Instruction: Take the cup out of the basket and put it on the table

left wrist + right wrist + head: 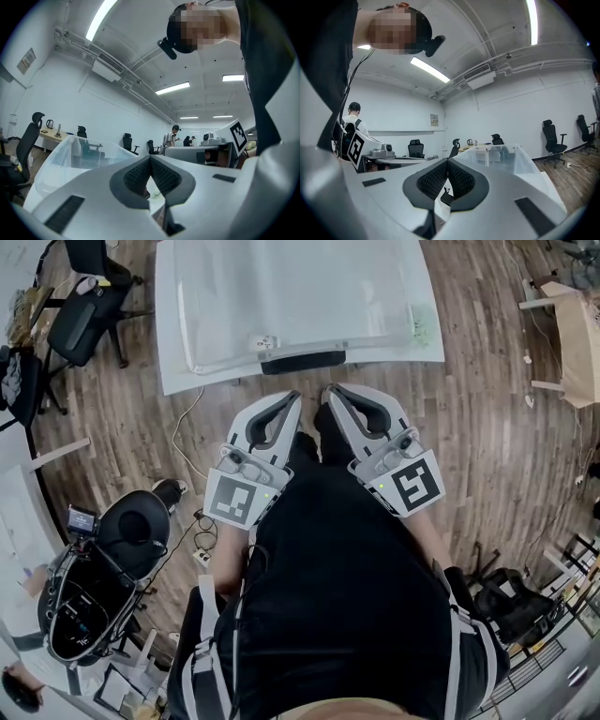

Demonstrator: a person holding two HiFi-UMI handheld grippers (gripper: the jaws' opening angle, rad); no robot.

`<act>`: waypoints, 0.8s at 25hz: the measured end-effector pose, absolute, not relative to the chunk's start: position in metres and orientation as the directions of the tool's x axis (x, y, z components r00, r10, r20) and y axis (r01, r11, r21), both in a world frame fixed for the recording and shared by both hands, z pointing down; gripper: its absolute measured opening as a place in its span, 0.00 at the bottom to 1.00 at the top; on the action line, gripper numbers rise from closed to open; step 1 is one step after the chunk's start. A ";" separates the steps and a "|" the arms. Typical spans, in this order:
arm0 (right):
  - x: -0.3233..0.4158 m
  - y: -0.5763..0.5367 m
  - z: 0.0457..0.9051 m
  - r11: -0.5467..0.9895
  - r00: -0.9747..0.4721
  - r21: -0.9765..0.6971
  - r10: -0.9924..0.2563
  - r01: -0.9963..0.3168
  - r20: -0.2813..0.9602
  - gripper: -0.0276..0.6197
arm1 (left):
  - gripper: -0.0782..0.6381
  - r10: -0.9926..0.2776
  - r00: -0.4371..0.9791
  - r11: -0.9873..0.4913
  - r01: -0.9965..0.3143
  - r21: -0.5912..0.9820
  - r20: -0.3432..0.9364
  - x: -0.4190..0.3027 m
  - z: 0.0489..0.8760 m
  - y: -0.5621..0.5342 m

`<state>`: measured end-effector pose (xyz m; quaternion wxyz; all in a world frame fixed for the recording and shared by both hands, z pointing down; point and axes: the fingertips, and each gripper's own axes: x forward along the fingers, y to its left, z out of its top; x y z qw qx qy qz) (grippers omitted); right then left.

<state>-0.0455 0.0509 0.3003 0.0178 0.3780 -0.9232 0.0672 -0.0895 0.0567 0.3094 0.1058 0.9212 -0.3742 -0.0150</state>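
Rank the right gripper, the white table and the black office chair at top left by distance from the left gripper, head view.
1. right gripper: directly beside the left gripper, on its right, tips nearly side by side.
2. white table: just ahead of the tips.
3. black office chair: far off to the left, past the table's left edge.

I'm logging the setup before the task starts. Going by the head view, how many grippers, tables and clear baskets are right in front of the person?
Grippers: 2, the left gripper and the right gripper, both shut
Table: 1
Clear basket: 1
Total: 4
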 end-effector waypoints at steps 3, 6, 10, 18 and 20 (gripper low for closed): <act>-0.041 0.041 0.304 0.707 -0.715 -0.108 -0.693 -0.699 0.089 0.07 | 0.13 -0.693 0.718 -0.694 -0.690 0.207 0.070 -0.088 0.314 0.049; -0.041 0.028 0.305 0.719 -0.726 -0.100 -0.683 -0.688 0.081 0.07 | 0.13 -0.706 0.704 -0.681 -0.705 0.200 0.076 -0.088 0.316 0.038; -0.040 0.006 0.299 0.738 -0.743 -0.089 -0.667 -0.669 0.054 0.07 | 0.13 -0.722 0.689 -0.671 -0.718 0.186 0.056 -0.084 0.310 0.015; -0.022 -0.050 0.298 0.748 -0.754 -0.109 -0.656 -0.655 0.028 0.07 | 0.13 -0.725 0.686 -0.669 -0.724 0.167 0.067 -0.062 0.302 -0.040; -0.015 -0.063 0.299 0.751 -0.758 -0.112 -0.652 -0.650 0.029 0.07 | 0.13 -0.732 0.680 -0.666 -0.728 0.164 0.046 -0.055 0.297 -0.052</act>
